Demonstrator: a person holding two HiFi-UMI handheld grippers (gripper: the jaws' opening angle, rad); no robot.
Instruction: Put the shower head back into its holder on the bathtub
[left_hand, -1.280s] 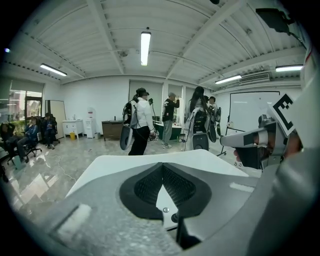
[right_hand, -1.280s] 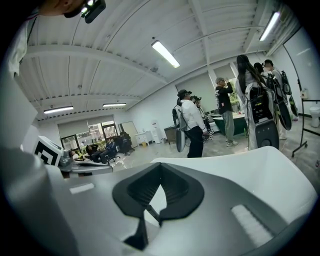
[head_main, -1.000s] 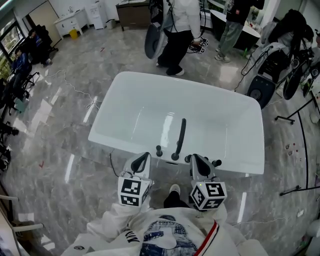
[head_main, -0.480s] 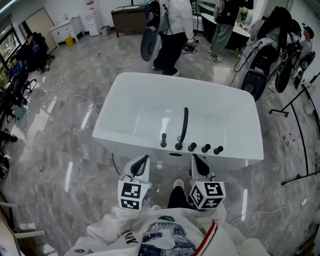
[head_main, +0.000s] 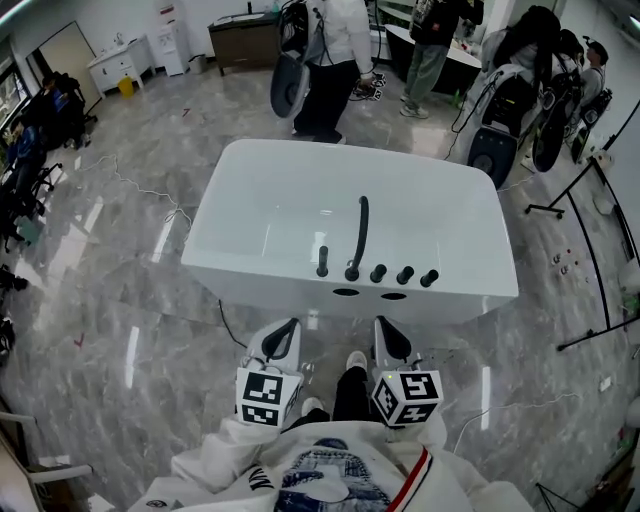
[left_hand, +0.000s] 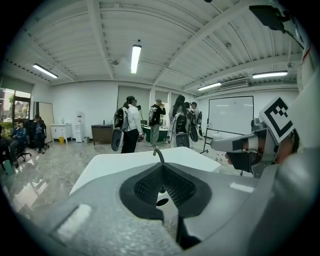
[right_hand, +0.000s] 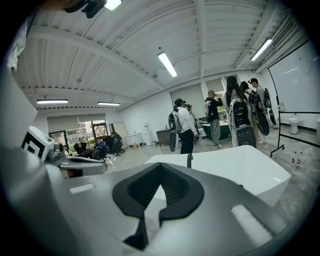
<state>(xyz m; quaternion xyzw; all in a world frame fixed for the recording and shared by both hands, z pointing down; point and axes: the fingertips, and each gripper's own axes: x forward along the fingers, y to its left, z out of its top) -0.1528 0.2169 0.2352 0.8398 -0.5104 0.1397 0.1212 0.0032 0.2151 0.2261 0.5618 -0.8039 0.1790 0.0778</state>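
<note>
Left gripper (head_main: 283, 338) and right gripper (head_main: 390, 338) both hang empty, jaws pressed together, well short of the bathtub (head_main: 300, 296), while the shower head (head_main: 322, 262) stands upright on its near edge just left of the spout (head_main: 359, 230), apparently seated in its holder, so the job looks done.

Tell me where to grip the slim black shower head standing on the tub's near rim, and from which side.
I'd take the shower head round its upright stem, just above the bathtub rim, coming from the near left with the left claw, which is shut, so open it first. The stem stands leftmost in the row, and the tall spout crowds its right side.
</note>
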